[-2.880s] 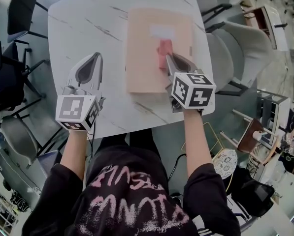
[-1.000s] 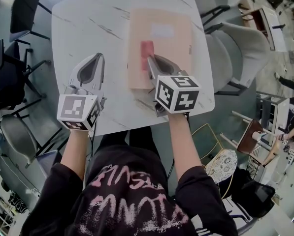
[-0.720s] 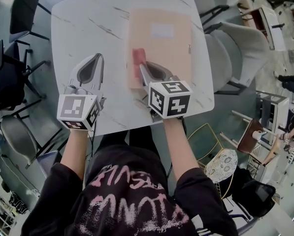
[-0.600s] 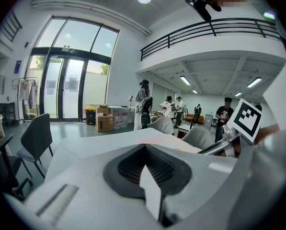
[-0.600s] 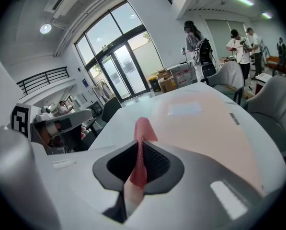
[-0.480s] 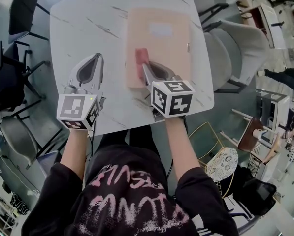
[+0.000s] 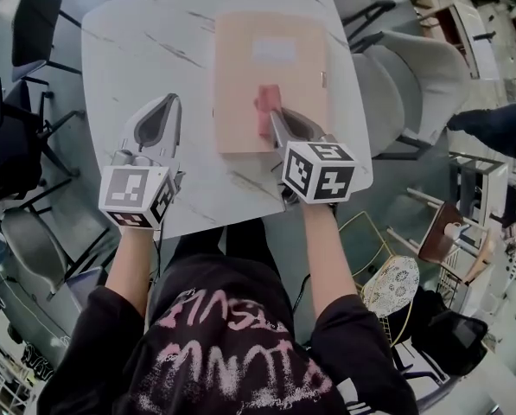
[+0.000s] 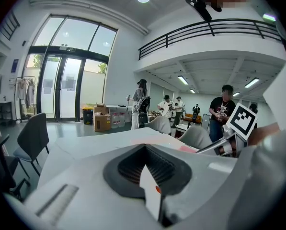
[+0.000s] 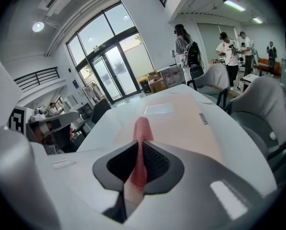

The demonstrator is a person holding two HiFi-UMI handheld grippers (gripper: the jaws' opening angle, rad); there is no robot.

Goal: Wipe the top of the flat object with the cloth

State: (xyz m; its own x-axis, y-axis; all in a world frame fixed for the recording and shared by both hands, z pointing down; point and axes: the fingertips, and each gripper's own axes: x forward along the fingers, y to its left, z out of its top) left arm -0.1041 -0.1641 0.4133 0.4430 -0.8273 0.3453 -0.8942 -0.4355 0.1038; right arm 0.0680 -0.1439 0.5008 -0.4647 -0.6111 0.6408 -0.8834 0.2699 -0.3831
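Red woven cloth: item in use. It is pinched by its near end in the right gripper, whose jaws are clamped on it. The free end stands ahead of the tips and lies on the flat object. The right gripper view confirms this, with the cloth running up out of the closed jaws.

Flat object: a pale peach, folder-like sheet with a white label toward its far end. It lies on the white marbled table, in the far right part. Its right edge is close to the table's right edge and its near edge sits short of the table's near edge.

Left gripper: rests on the table near the near left corner, well apart from the flat object. Its jaws are pressed together with nothing between them, as the left gripper view shows.

Change recorded:
- About three seconds ago the cloth sat right of the sheet's middle.
- It was then carried across to the sheet's left edge.
- It now sits back near the middle of the near half.
- The sheet has kept its place on the table, and the left gripper has not stirred.

Assessment: wiping is under way in side-to-side passes, and the stroke has just turned back toward the right. These passes ran over the middle and near part of the sheet. The far end around the label probably remains to be wiped, so the task is judged part done. The sheet is unheld, so a dragging cloth could shift it.
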